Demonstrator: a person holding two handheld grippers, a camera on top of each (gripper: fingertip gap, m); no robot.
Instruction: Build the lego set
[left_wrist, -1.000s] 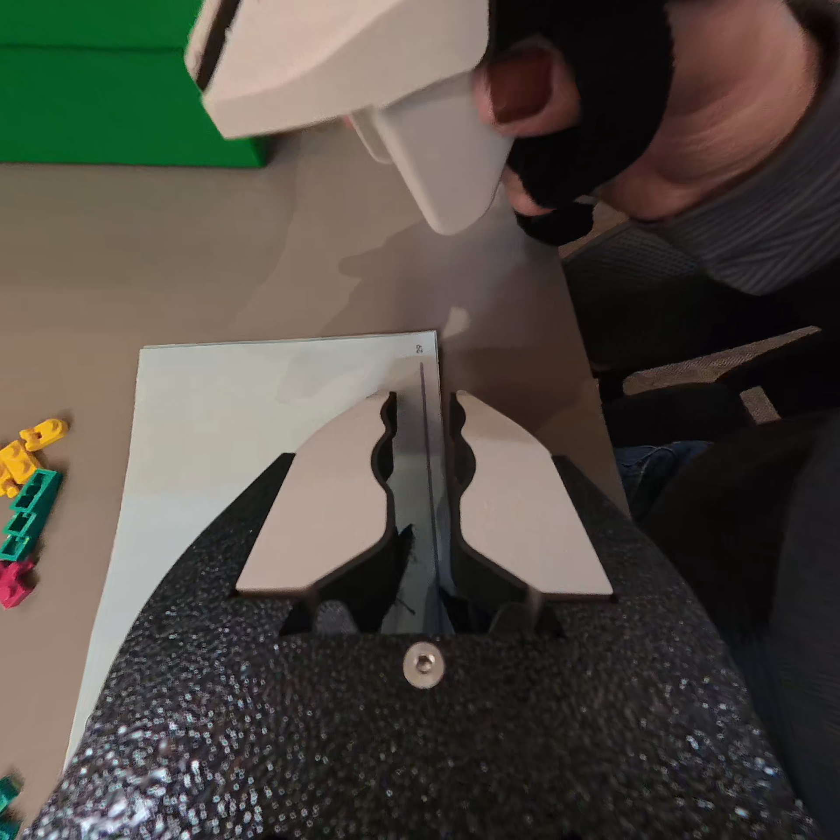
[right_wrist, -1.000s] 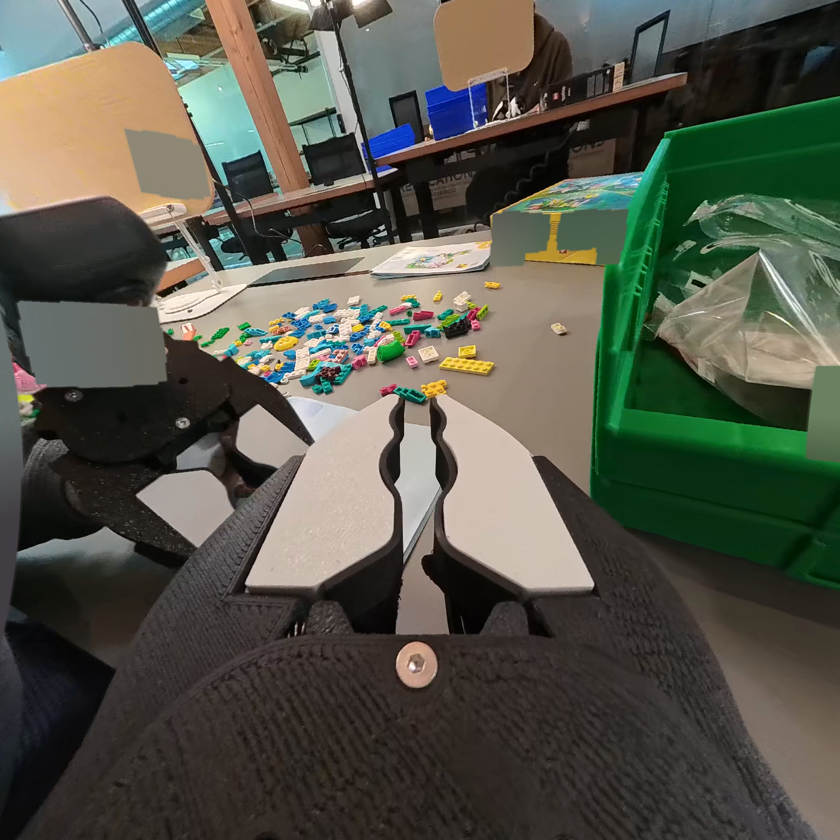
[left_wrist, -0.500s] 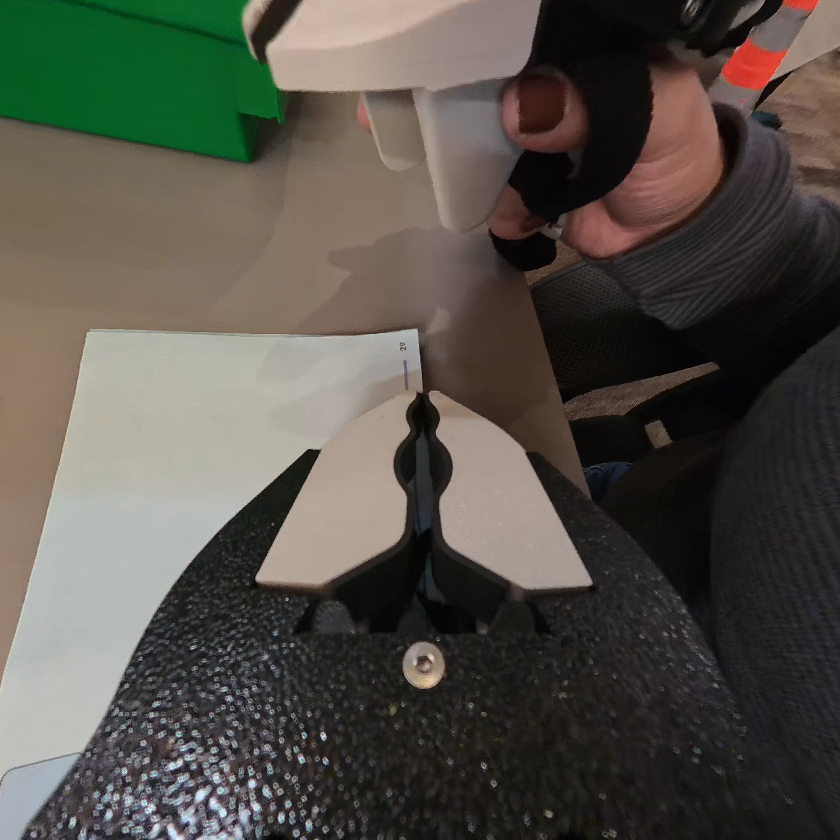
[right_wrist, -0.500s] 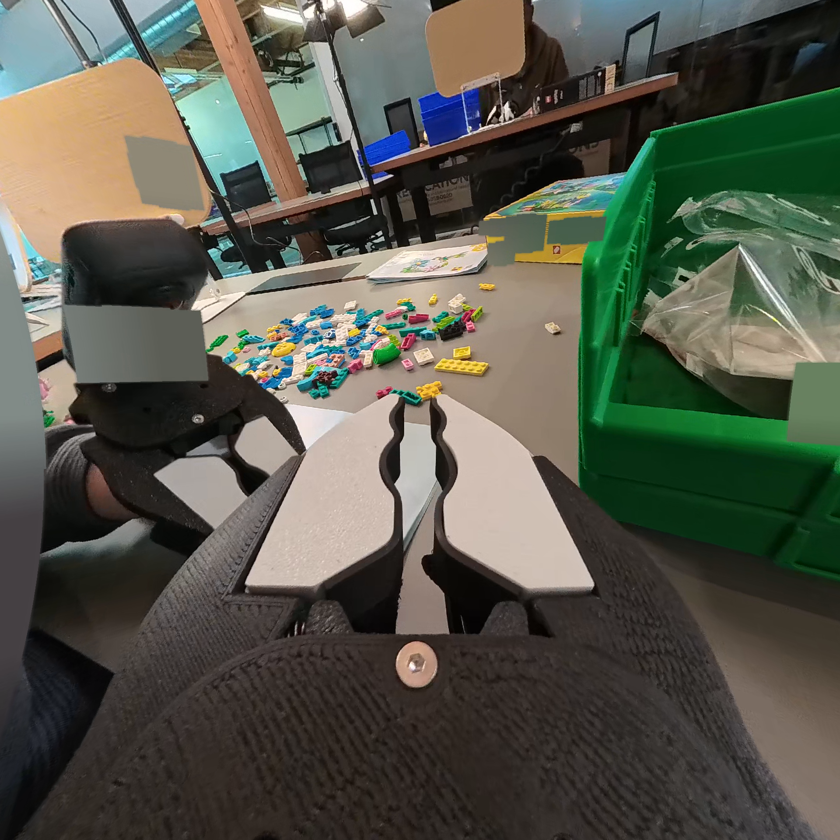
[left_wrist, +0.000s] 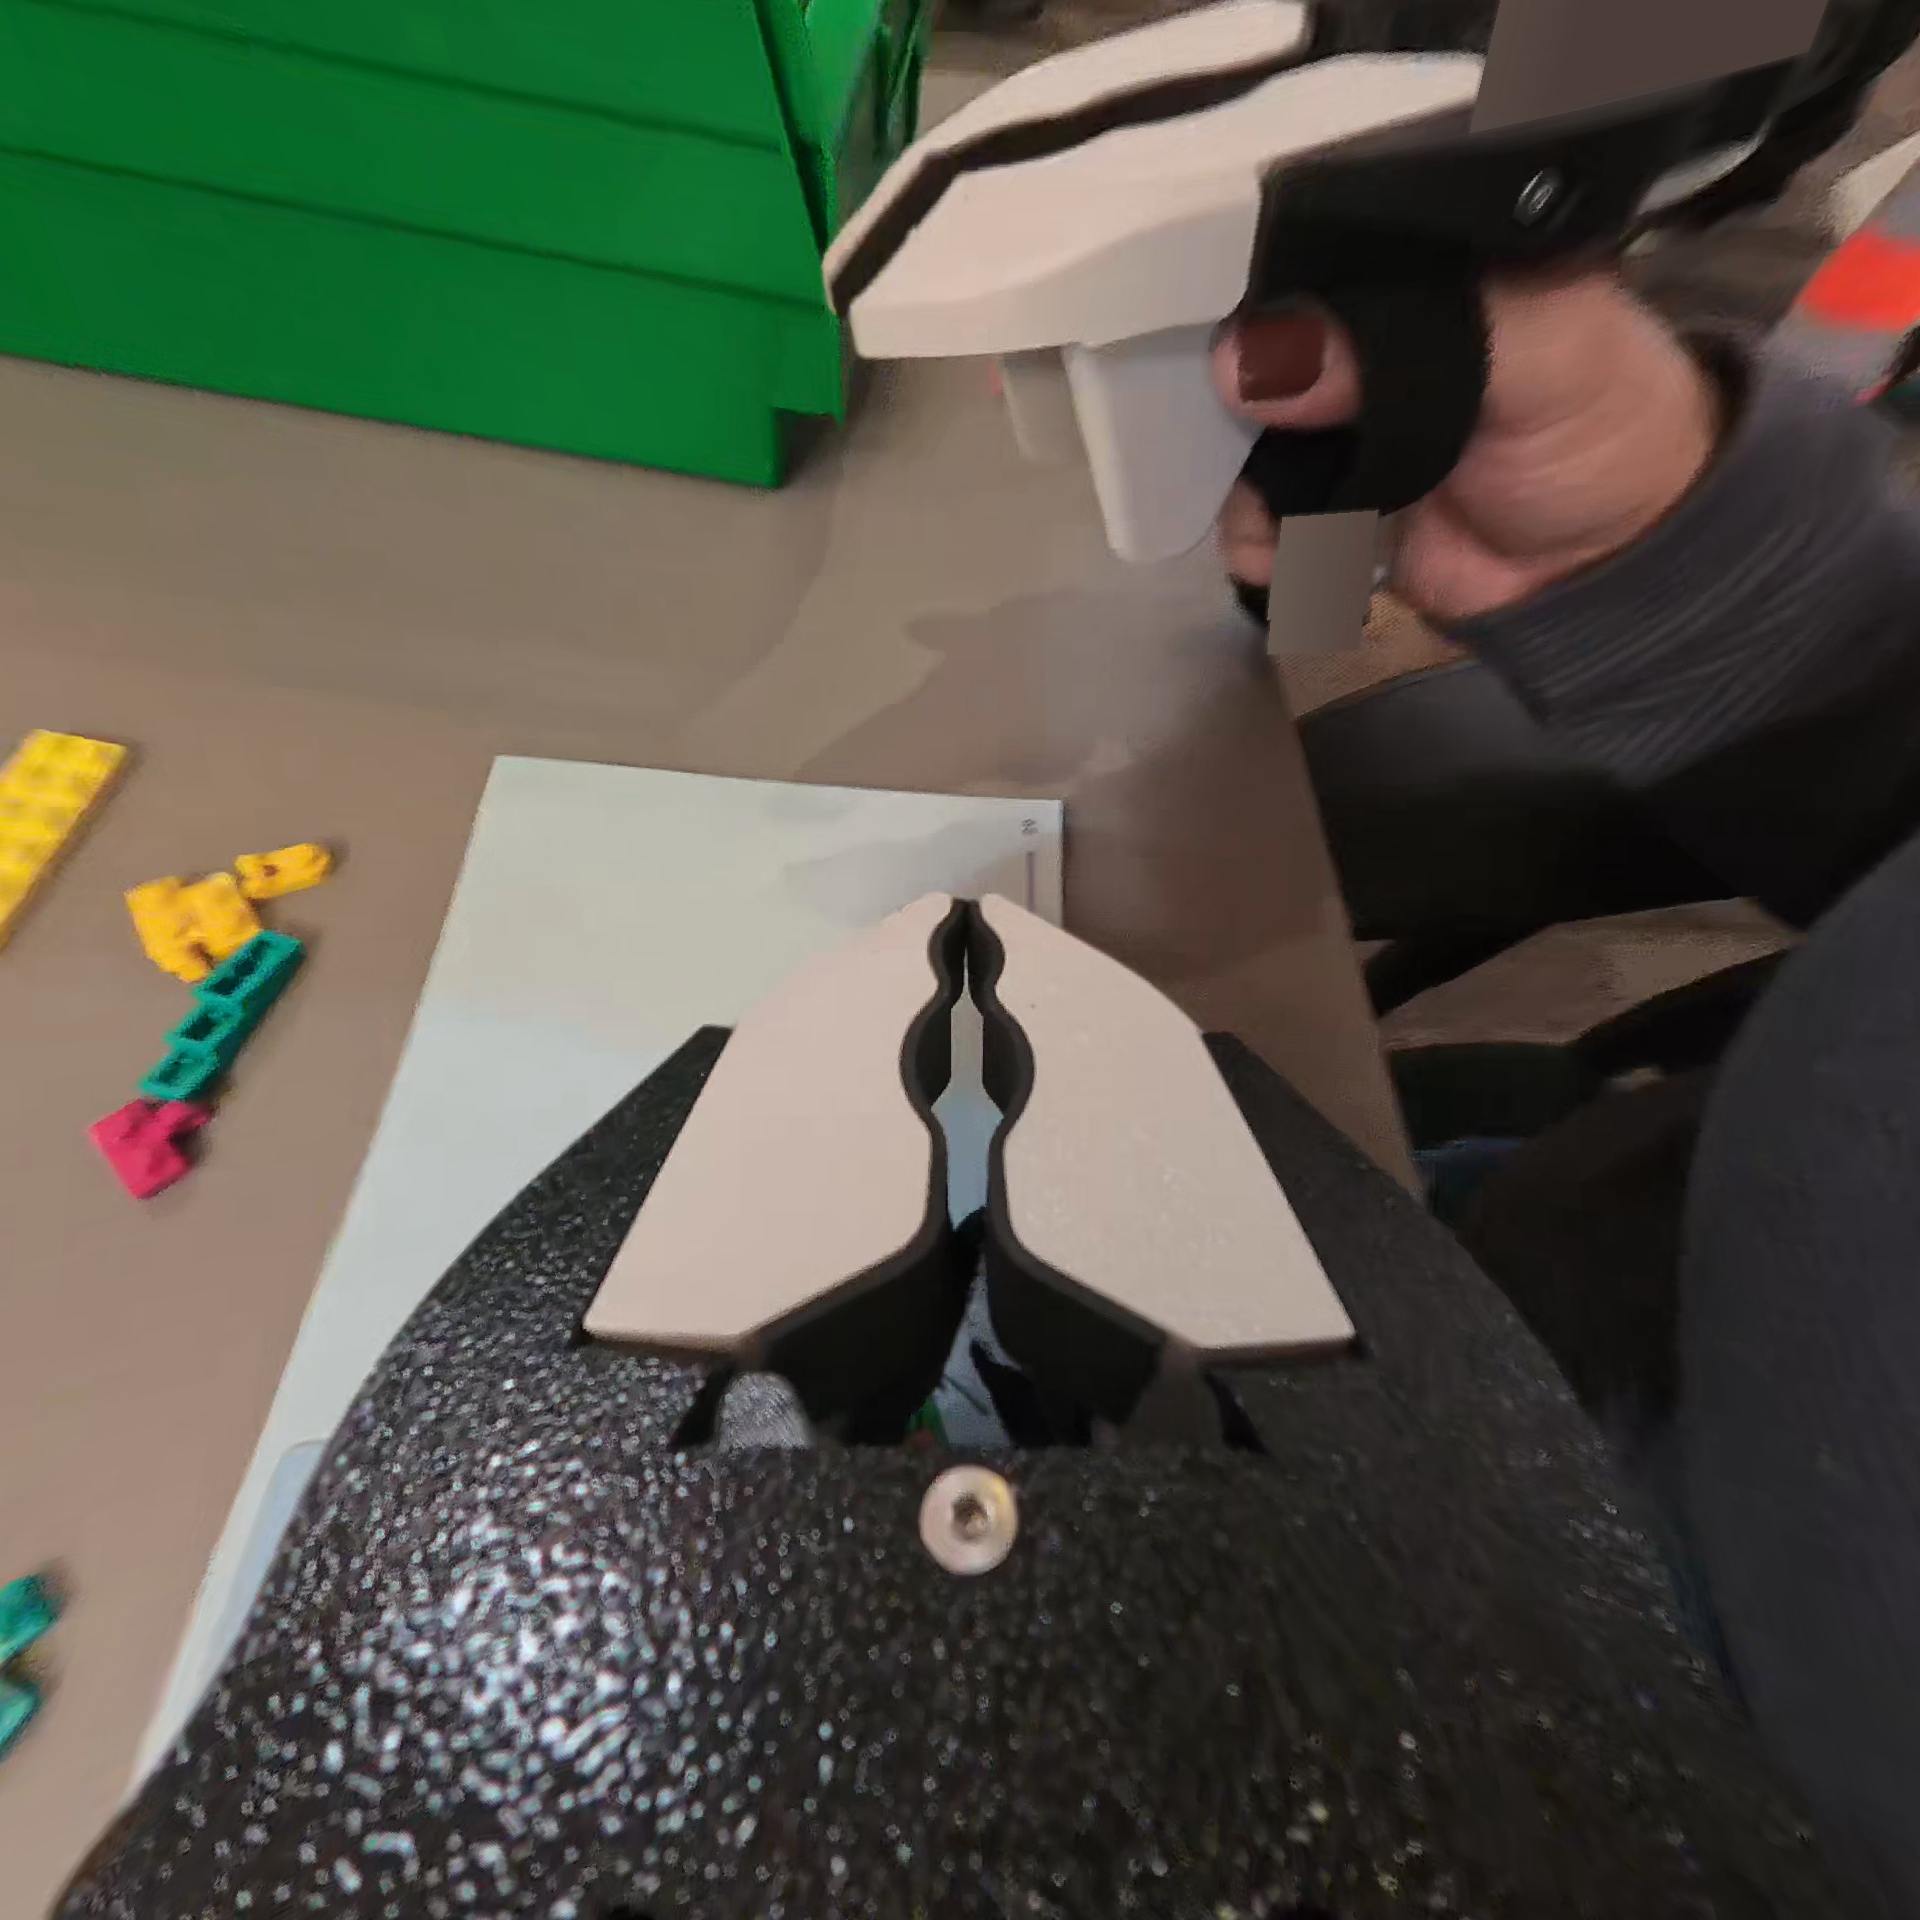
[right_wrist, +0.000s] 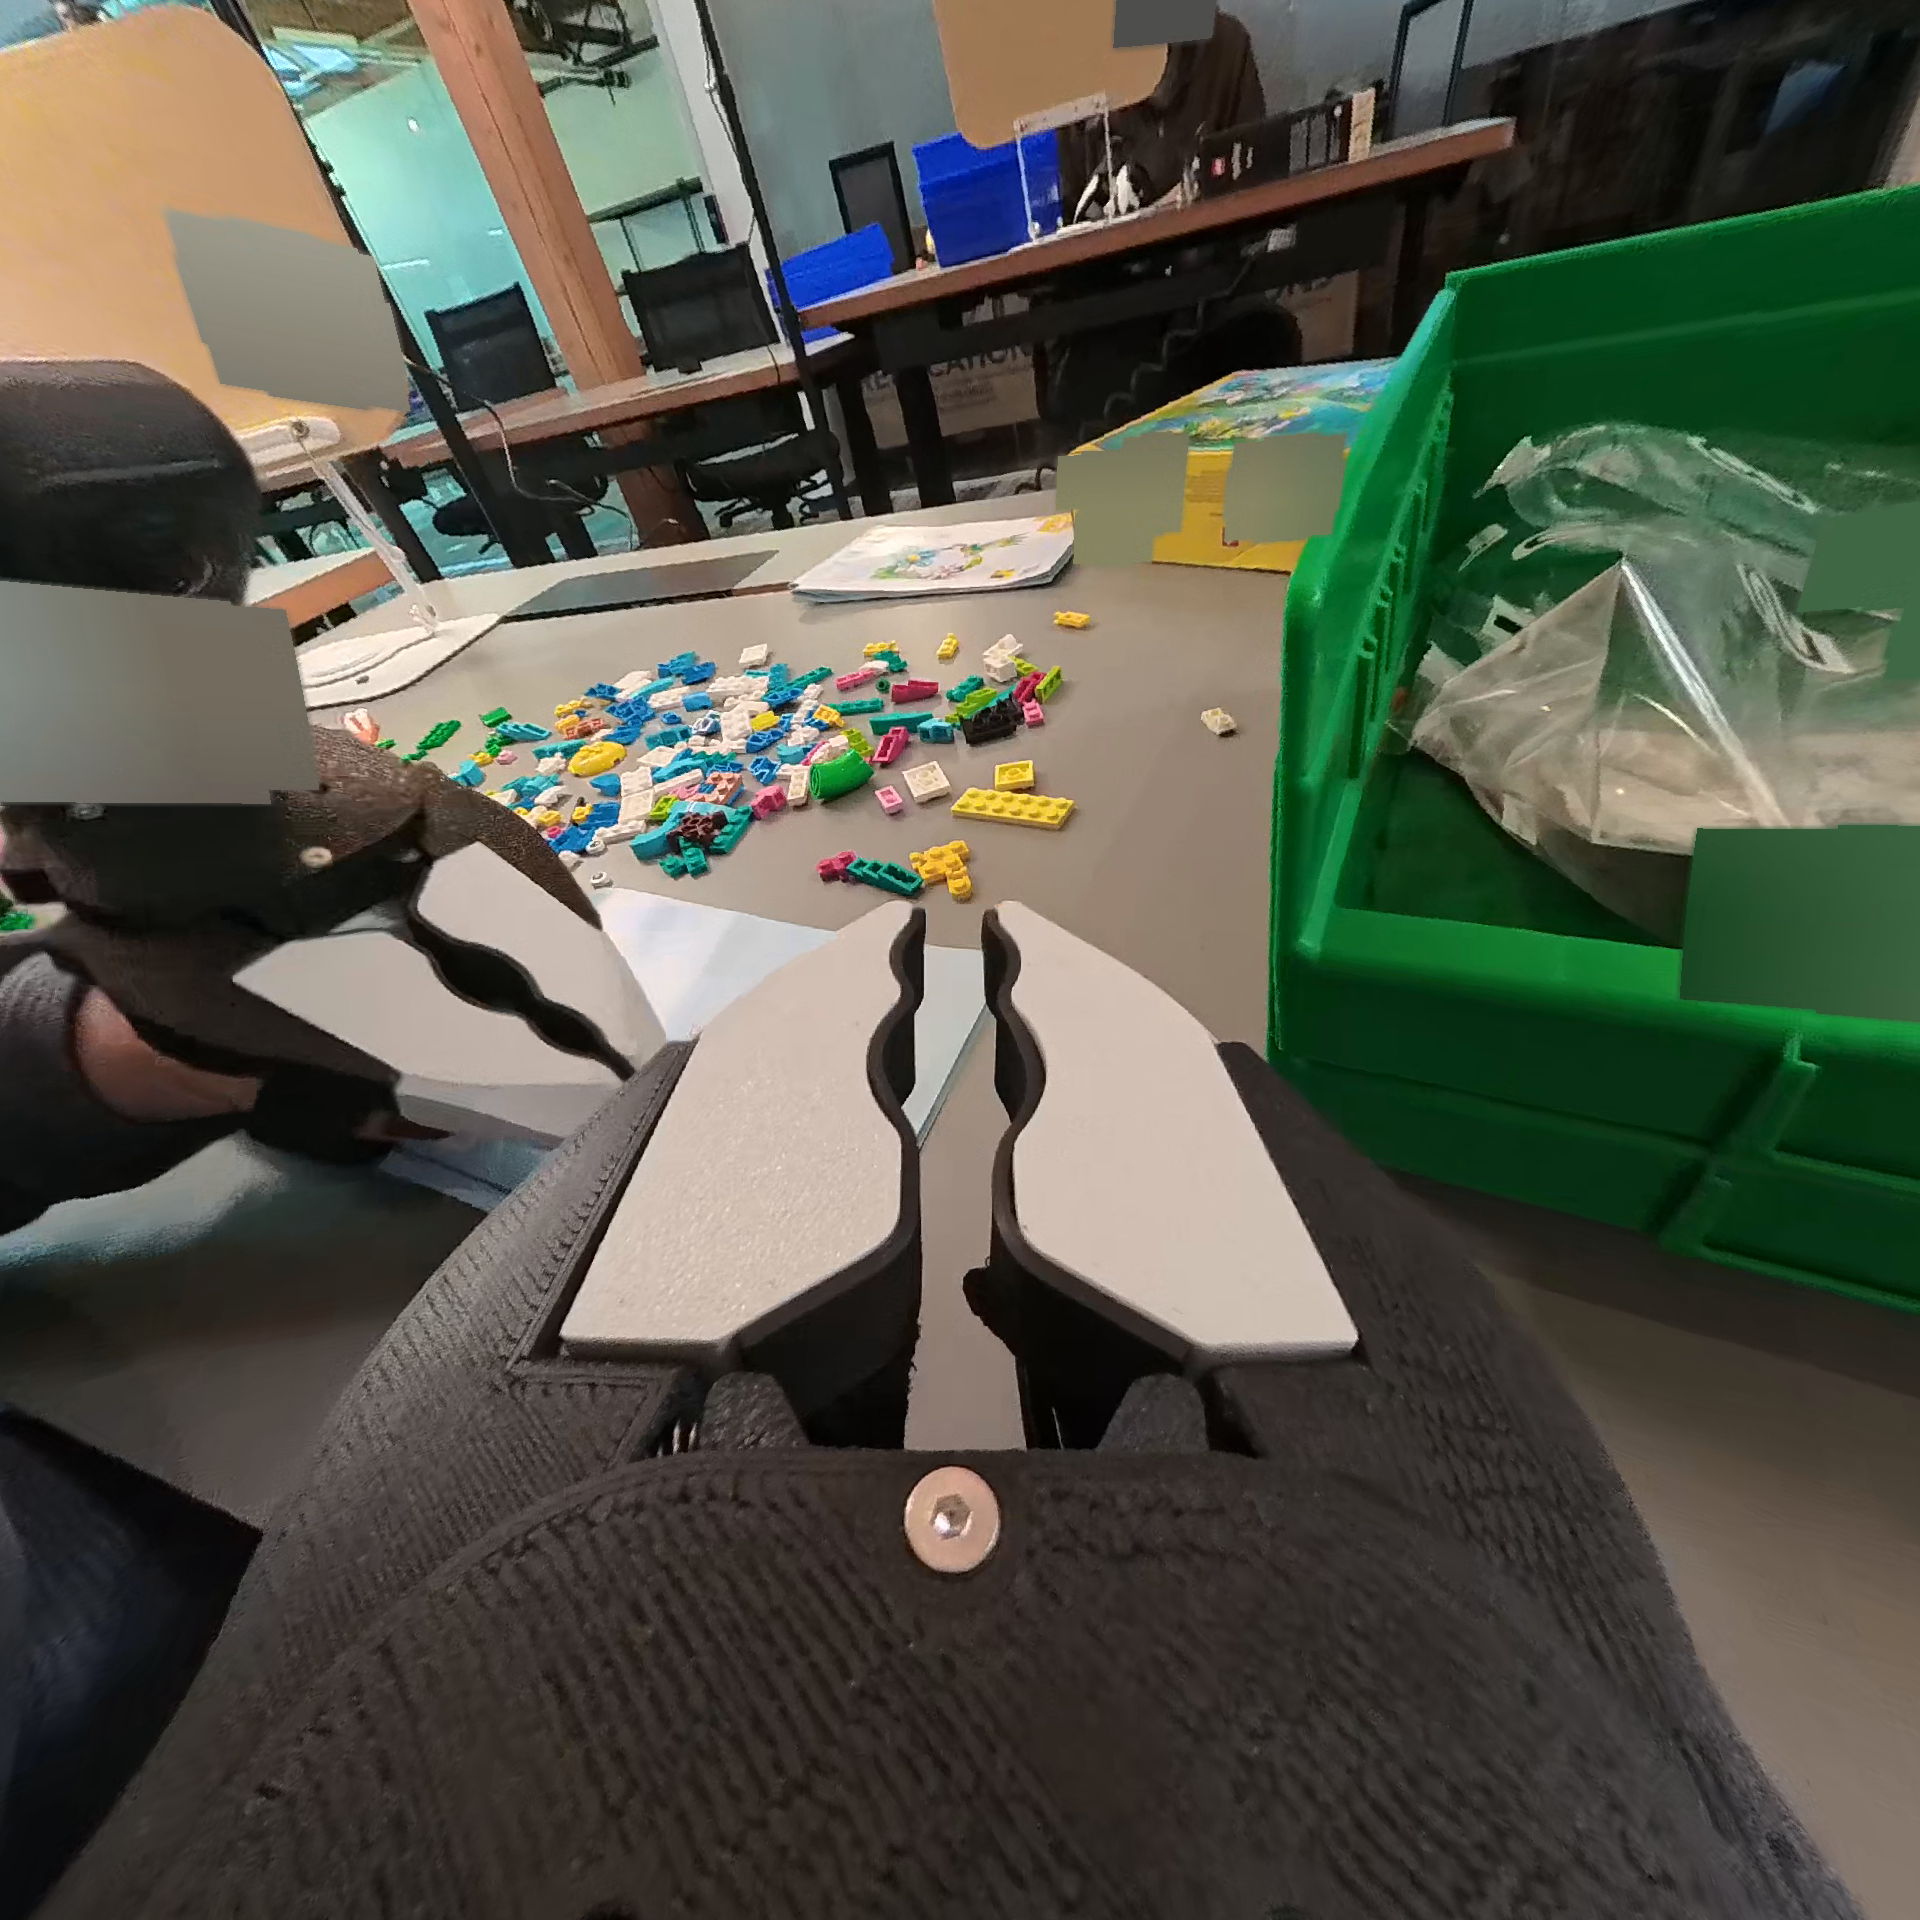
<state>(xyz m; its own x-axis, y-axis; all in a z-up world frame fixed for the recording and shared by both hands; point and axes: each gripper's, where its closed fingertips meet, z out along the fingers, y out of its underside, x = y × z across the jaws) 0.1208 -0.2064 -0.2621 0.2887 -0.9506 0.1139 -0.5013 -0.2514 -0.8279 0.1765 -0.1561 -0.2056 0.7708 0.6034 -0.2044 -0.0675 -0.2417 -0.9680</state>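
Left gripper (left_wrist: 966, 914): tips nearly touching, seemingly pinching the pale page (left_wrist: 665, 935) at the desk (left_wrist: 416, 582) near edge.
Right gripper (right_wrist: 951, 920): slightly parted, empty.
Bricks (right_wrist: 790, 738): scattered mid-desk.
Advice: lift the page slowly, avoid tearing.

we do not quote any writing. a small printed number sits at the far right corner of the pale booklet page (left_wrist: 665, 935), too blurred to read. the box (right_wrist: 1236, 468) and the second booklet (right_wrist: 935, 561) on the table (right_wrist: 1143, 727) carry print, too small to read.
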